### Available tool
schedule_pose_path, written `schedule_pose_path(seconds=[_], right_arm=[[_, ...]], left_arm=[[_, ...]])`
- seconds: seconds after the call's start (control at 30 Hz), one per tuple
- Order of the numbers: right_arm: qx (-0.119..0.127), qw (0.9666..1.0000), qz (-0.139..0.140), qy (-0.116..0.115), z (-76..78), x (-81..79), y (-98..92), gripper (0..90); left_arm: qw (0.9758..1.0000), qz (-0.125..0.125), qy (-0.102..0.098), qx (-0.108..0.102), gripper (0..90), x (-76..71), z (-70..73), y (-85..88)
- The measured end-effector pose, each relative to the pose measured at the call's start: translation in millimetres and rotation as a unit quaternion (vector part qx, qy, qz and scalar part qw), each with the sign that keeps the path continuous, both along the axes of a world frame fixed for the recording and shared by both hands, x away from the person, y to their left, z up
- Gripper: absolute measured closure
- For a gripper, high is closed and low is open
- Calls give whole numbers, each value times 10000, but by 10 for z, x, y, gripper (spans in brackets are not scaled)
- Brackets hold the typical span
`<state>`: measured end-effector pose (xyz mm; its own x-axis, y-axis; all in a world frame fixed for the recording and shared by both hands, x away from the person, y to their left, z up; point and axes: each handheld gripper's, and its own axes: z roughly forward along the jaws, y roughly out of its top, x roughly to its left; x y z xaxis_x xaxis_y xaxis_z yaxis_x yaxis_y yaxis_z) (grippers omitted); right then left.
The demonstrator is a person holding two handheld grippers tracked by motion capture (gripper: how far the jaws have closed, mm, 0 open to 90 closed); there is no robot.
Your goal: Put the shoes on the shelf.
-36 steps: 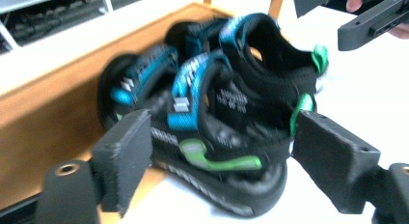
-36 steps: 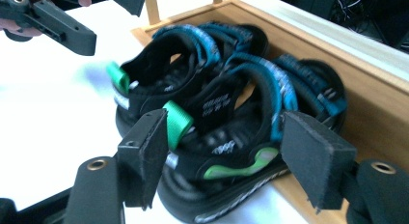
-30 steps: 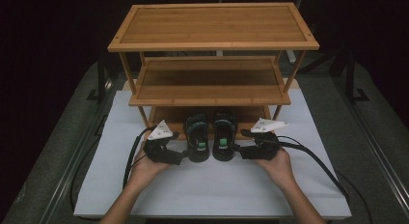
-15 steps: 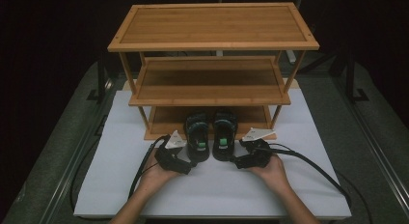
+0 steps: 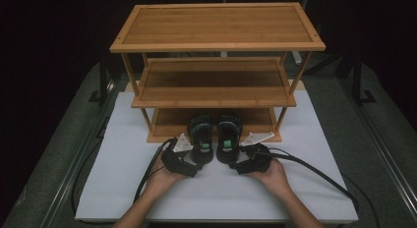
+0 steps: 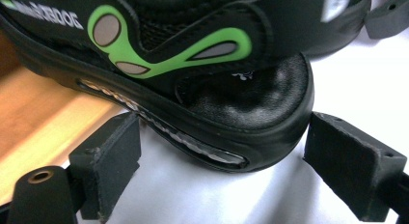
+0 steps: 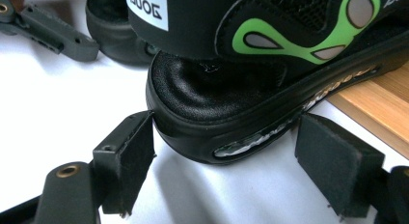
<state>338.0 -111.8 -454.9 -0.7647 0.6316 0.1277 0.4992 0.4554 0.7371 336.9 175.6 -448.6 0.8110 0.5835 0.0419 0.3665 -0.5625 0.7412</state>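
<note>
Two black sandals with green trim stand side by side, toes on the bottom board of a bamboo shelf rack [image 5: 216,41] and heels over the white tabletop. My left gripper [image 5: 196,164] [image 6: 224,137] is open, its jaws standing on either side of the left sandal's [image 5: 201,137] [image 6: 193,64] heel. My right gripper [image 5: 237,165] [image 7: 226,132] is open too and has just been opening, with the right sandal's [image 5: 229,137] [image 7: 270,40] heel between its jaws. Its left pad [image 7: 125,156] sits right at the heel's edge.
The white board [image 5: 123,179] covers the table under the rack, with bare room in front of the hands. The rack's middle shelf [image 5: 211,83] hangs low over the sandals' toes. Cables [image 5: 314,169] trail from both grippers. Dark stands flank the table.
Both hands have sunk toward the tabletop and drawn a little nearer the sandals' heels. The sandals have not moved.
</note>
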Motion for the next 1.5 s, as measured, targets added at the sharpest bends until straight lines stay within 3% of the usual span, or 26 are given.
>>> schedule_pose_path(seconds=[0.07, 0.2, 0.27, 0.33, 0.4, 0.5, 0.57, 0.7, 0.93, 1.3, 1.33, 1.47, 1.5], right_arm=[[58, 10000, -25, 14, 23, 21, -18, 228], [247, 9997, -69, -41, 78, 67, -44, 250], [398, 9991, -102, -96, 109, 101, -55, 277], [462, 9988, -124, -107, 136, 143, -68, 299], [517, 9986, -130, -47, 121, 184, -75, 289], [532, 9984, -139, -147, 120, 208, -70, 301], [536, 9983, -161, -166, 118, 242, -68, 305], [344, 9989, -203, -246, 150, 326, -9, 320], [507, 9979, -300, -264, 121, 470, -25, 352], [467, 9971, -497, -336, 115, 617, 4, 408], [478, 9969, -497, -389, 110, 630, 0, 414], [477, 9961, -709, -240, 96, 646, -4, 436], [467, 9957, -594, -540, 76, 696, -22, 446]], left_arm=[[9998, 54, -37, -200, 140, 22, 44, 25], [9994, 123, -65, -311, 142, 111, 122, 57], [9997, 138, -108, -197, 145, 153, 122, 55], [9994, 125, 5, -324, 144, 195, 105, 60], [9995, 88, -1, -305, 144, 216, 107, 57], [9997, 89, -39, -244, 145, 261, 120, 44], [9994, 146, -30, -314, 146, 309, 114, 38], [9994, 152, 3, -319, 170, 382, 114, 19], [9988, 176, 20, -456, 201, 530, 123, 29], [9965, 436, 67, -711, 246, 695, 81, 101], [9969, 443, 44, -654, 246, 704, 84, 106], [9976, 549, -90, -412, 275, 766, 92, 101], [9973, 592, -71, -425, 275, 780, 86, 101]])
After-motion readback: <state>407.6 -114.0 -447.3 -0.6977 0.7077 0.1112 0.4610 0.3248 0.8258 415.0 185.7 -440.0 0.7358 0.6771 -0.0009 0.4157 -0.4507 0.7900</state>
